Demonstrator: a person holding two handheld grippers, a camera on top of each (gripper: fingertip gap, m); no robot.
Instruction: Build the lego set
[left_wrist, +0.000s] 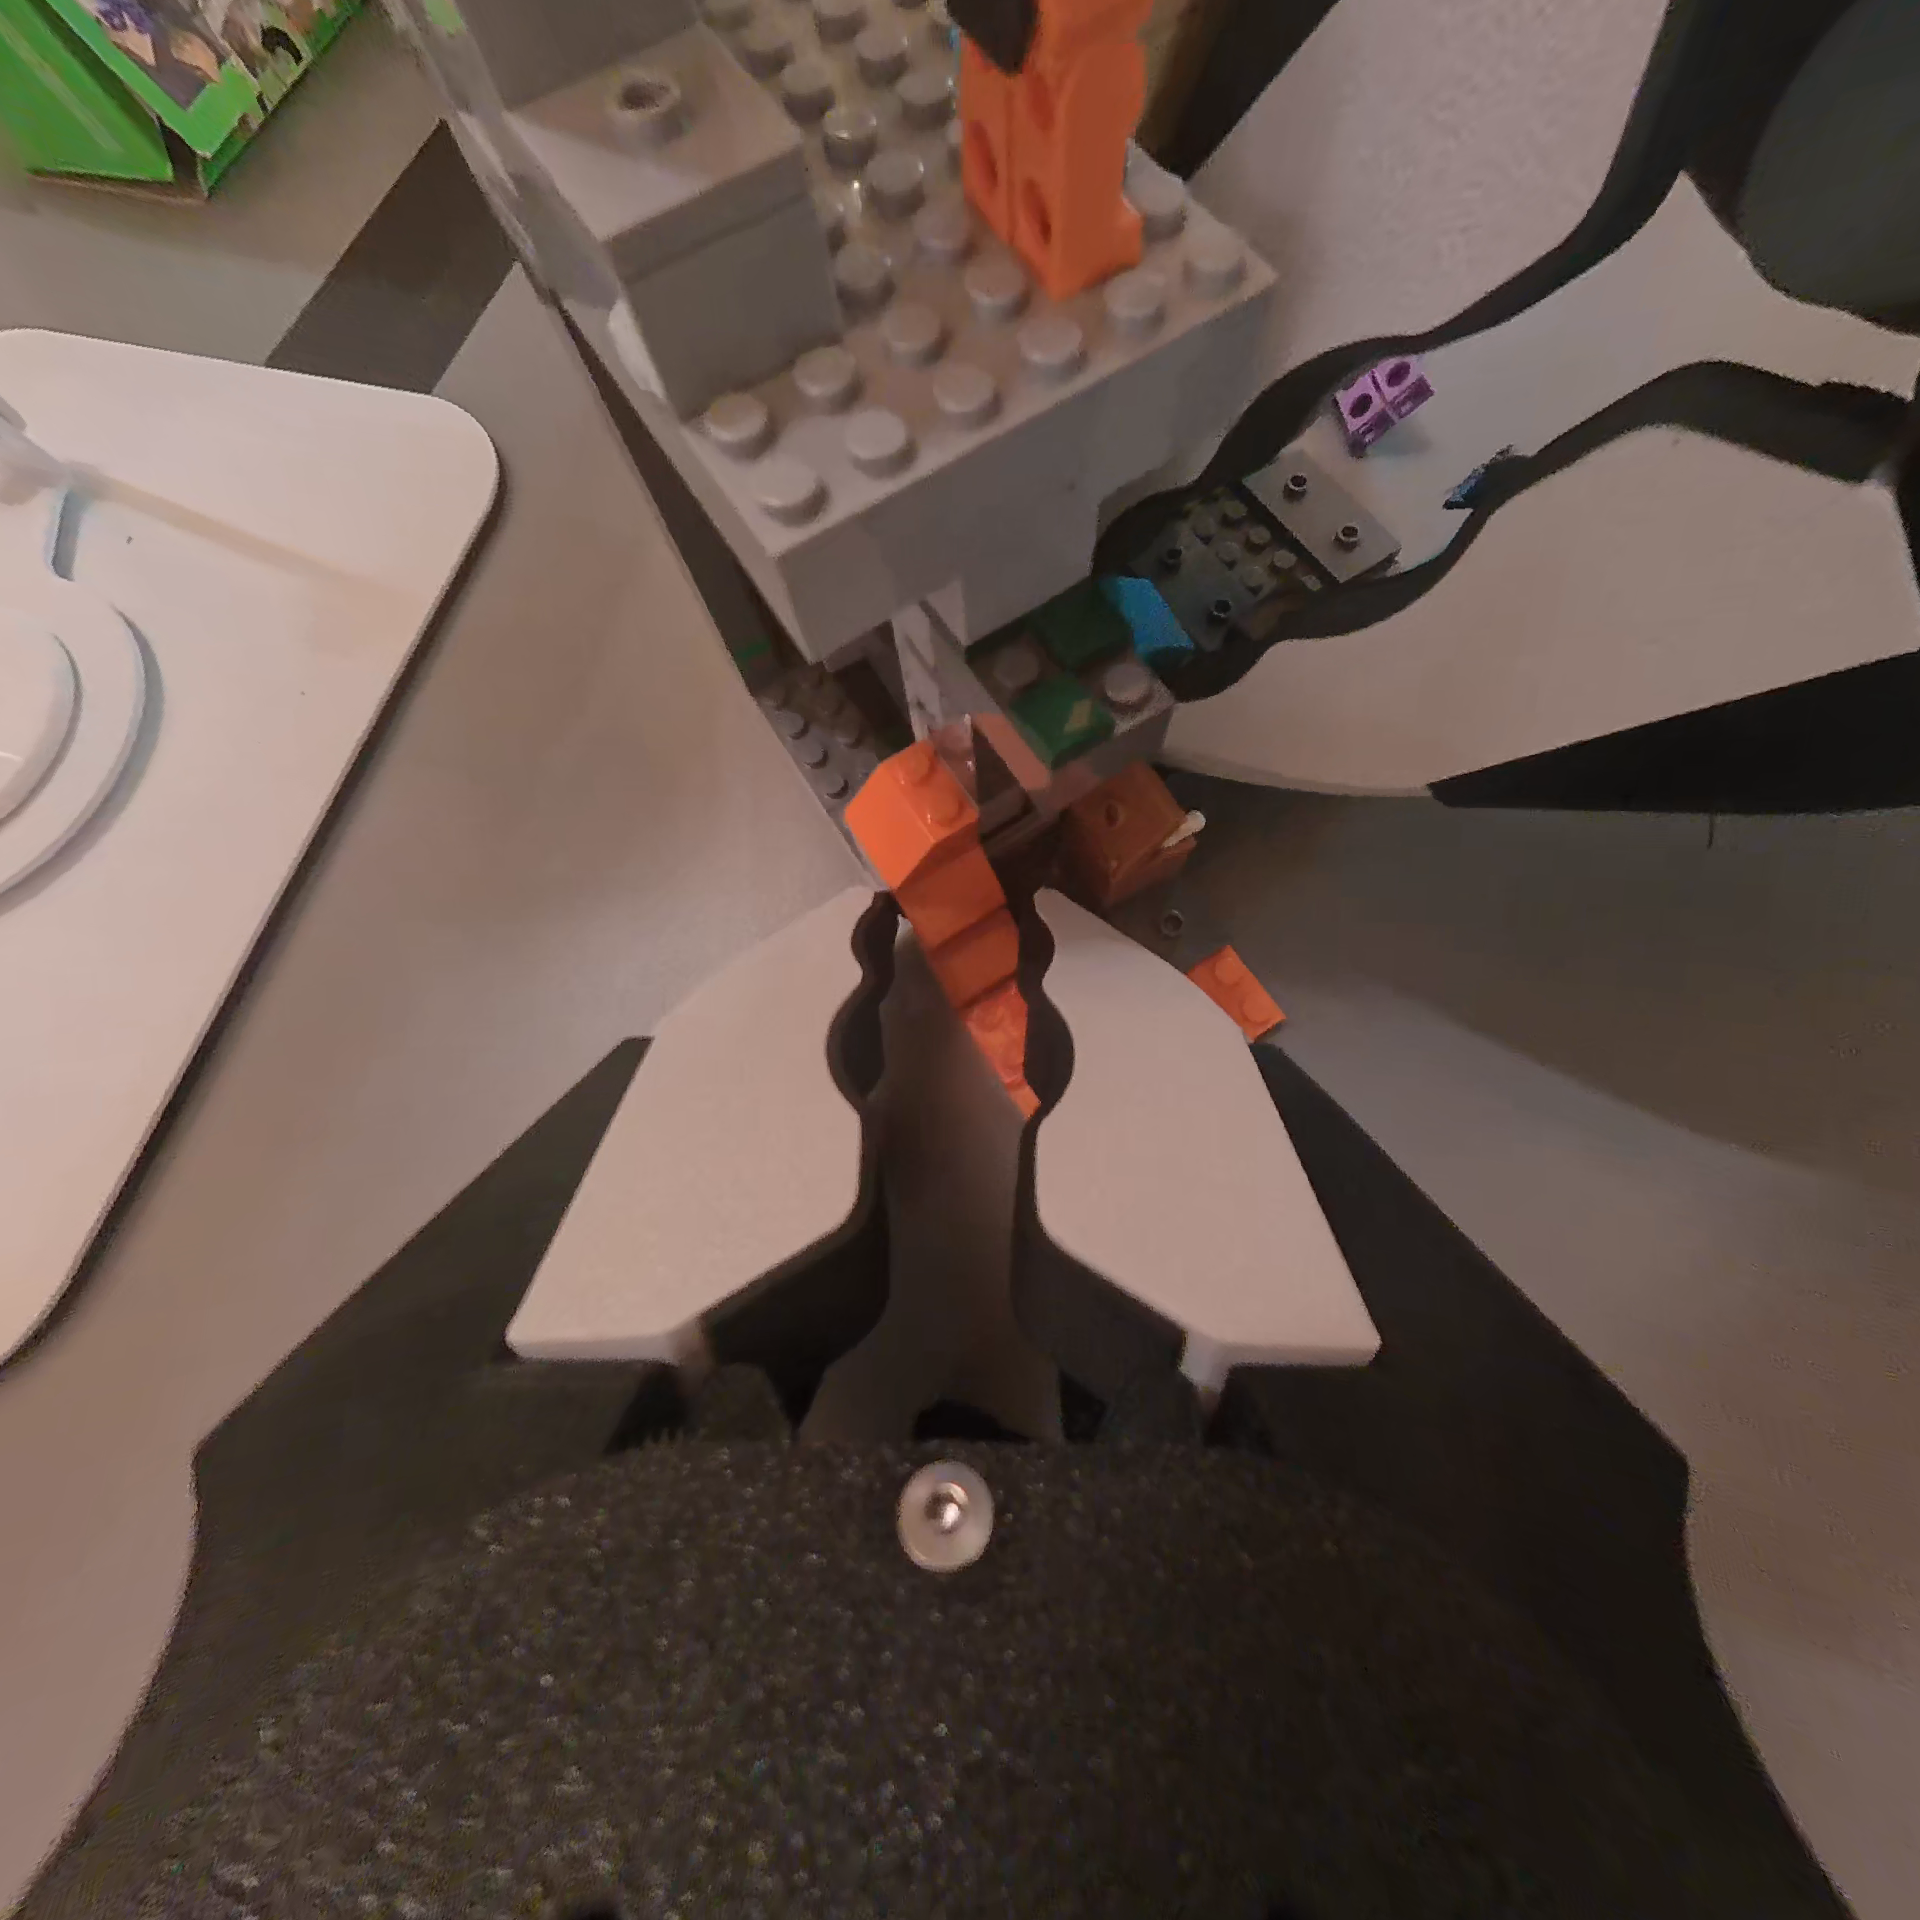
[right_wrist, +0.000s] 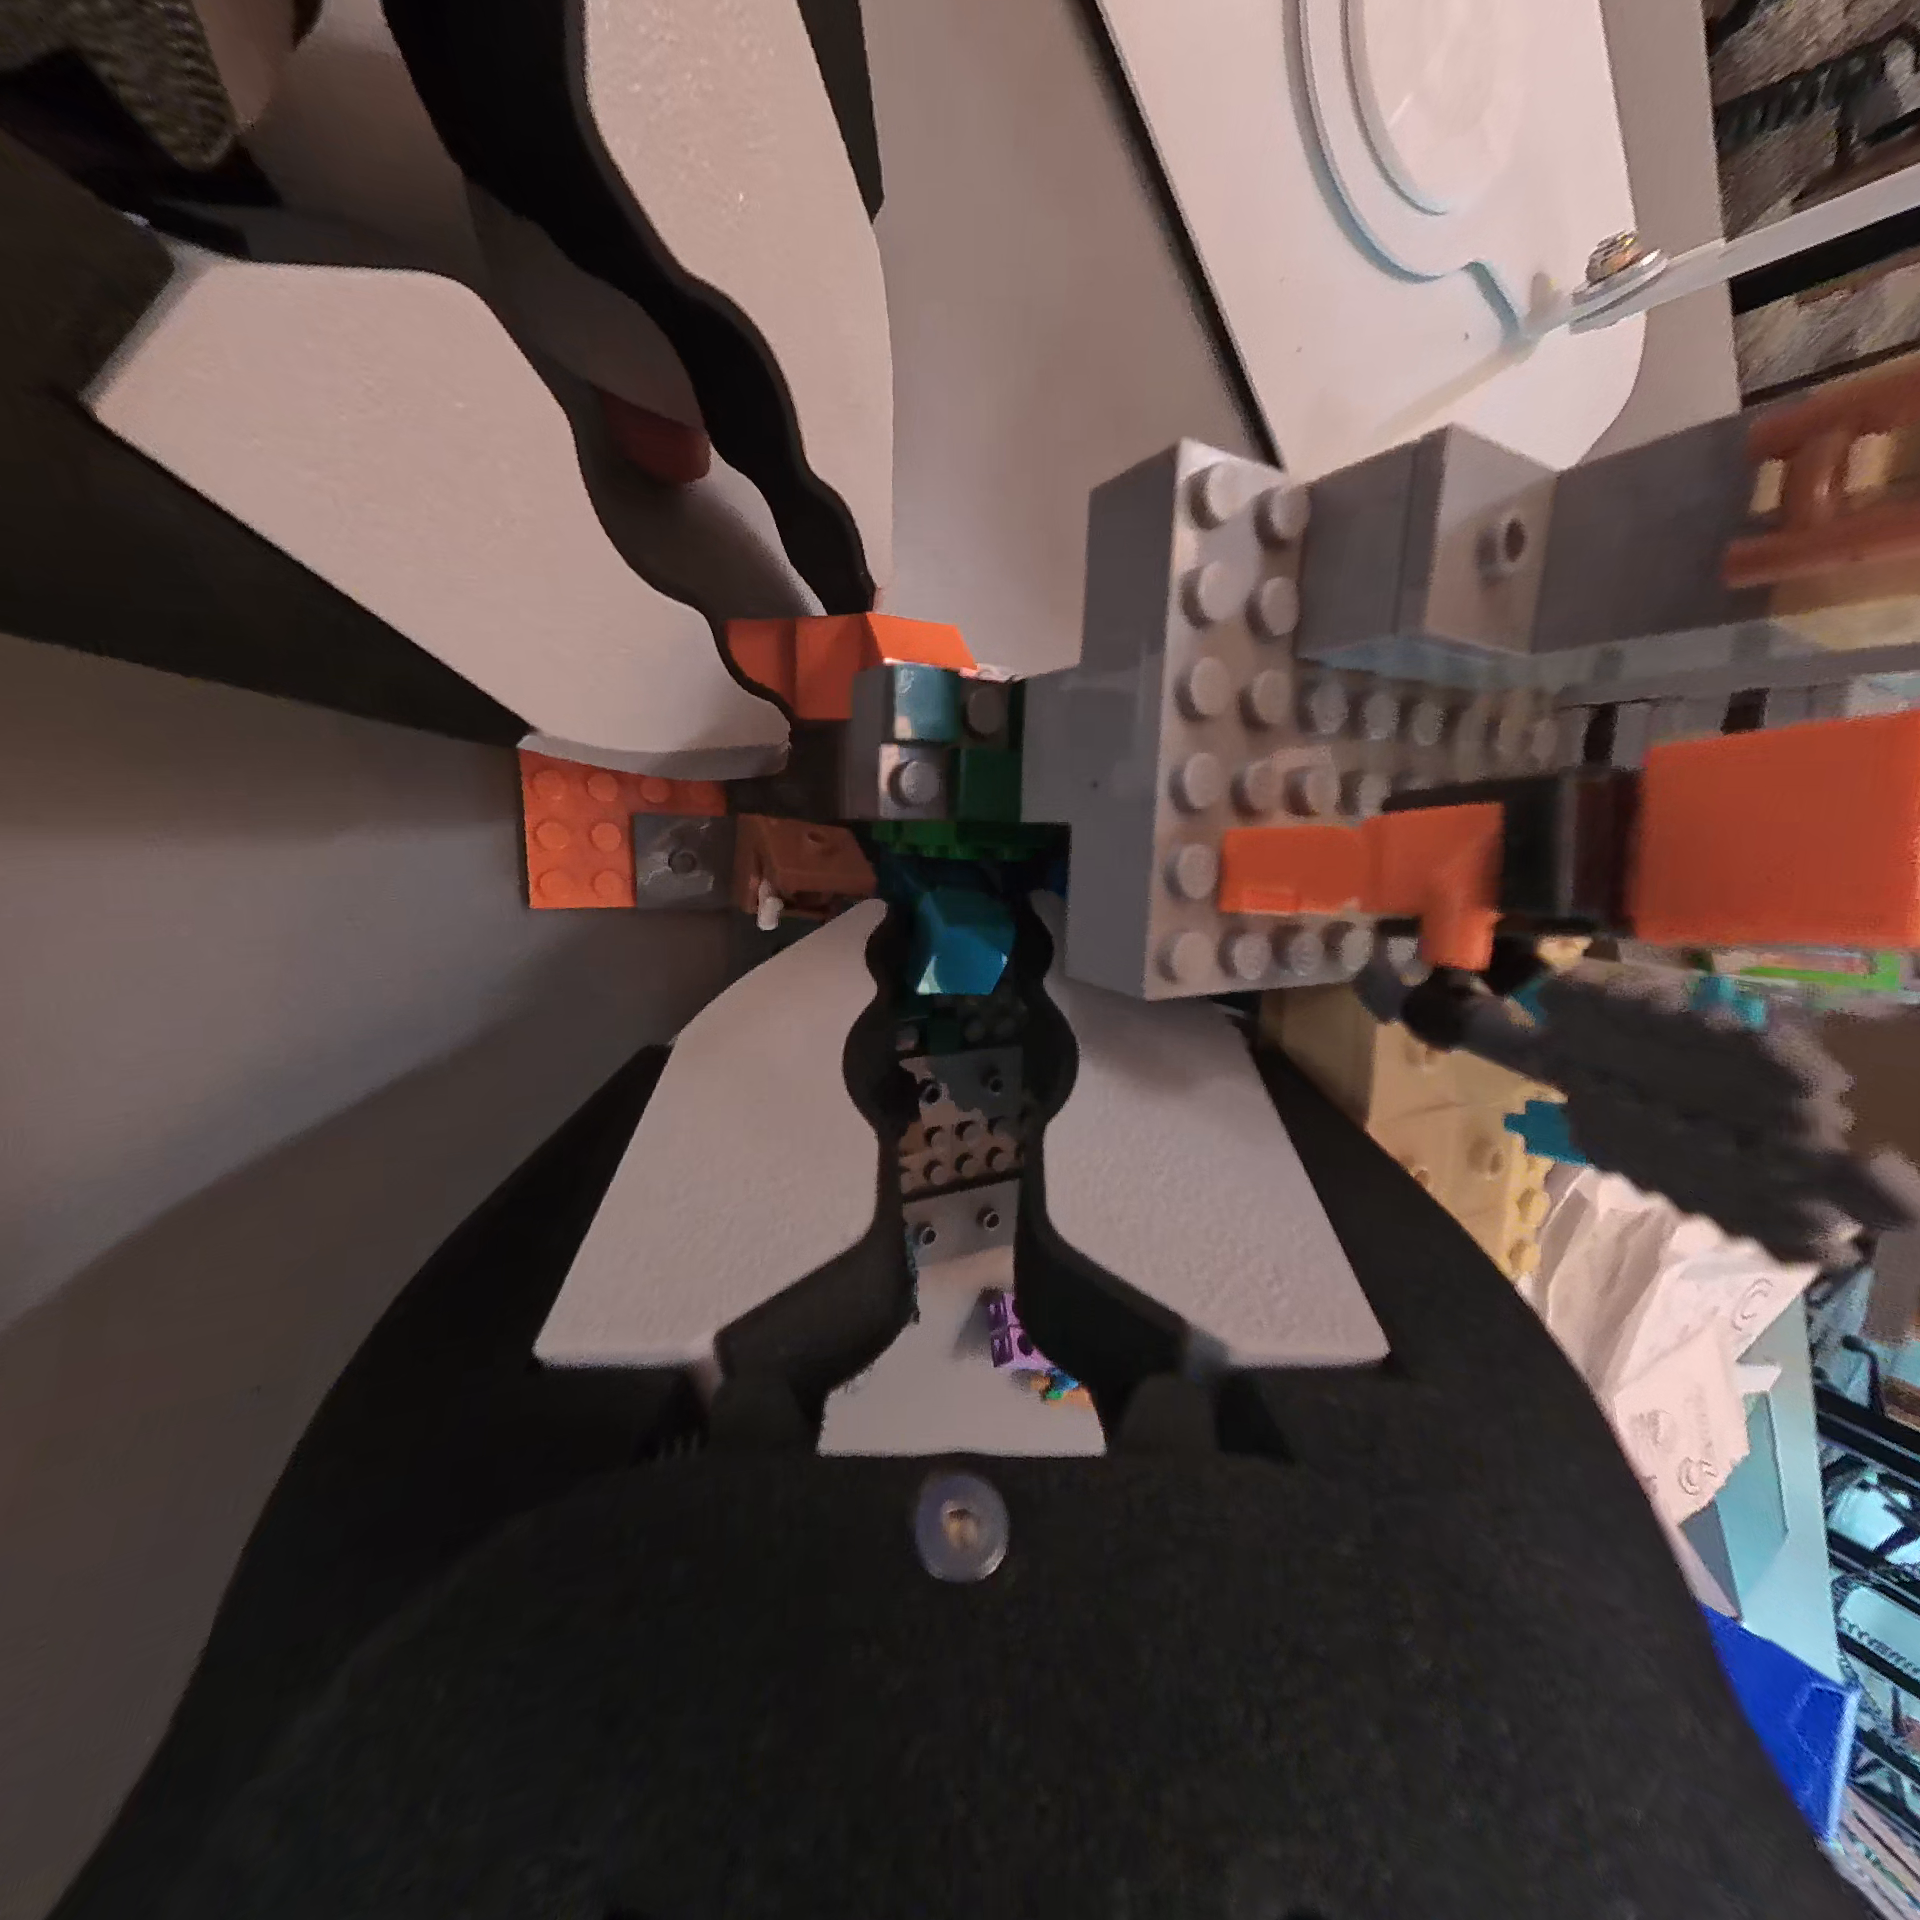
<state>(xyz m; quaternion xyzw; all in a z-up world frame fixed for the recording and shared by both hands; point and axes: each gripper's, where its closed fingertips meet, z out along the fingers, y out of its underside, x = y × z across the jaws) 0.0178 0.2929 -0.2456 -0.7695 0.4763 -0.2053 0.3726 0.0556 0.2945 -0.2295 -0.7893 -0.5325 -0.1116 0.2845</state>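
1. Lego model (left_wrist: 935, 436): a partly built assembly, seen in both wrist views, held between the two tongs just above the grey worktop (left_wrist: 582, 852).
2. Grey studded plate (left_wrist: 966, 343): forms the upper level of the model; a grey block (left_wrist: 717, 281) and an orange column (left_wrist: 1049, 156) are mounted on it.
3. Orange stepped piece (left_wrist: 951, 894): attached at the lower corner of the model; it is gripped by the left tongs (left_wrist: 961, 935), whose fingers are closed onto it.
4. Blue sloped brick (right_wrist: 956, 951): seated on the lower dark-grey section beside green bricks (right_wrist: 987, 790); it lies at the tips of the right tongs (right_wrist: 961, 935).
5. Right tongs: clamped on the narrow dark-grey section (right_wrist: 961, 1132) of the model, which is seen running between the fingers in the right wrist view.
6. Orange flat plate (right_wrist: 582, 842): fixed at the base of the model, next to a brown brick (right_wrist: 800, 852).
7. Purple brick (left_wrist: 1387, 405): seen behind the right tongs in the left wrist view; whether it rests on the worktop cannot be told.
8. White board (left_wrist: 208, 644): laid on the worktop, to the left of the model.
9. Green box (left_wrist: 156, 83): placed at the far left corner.
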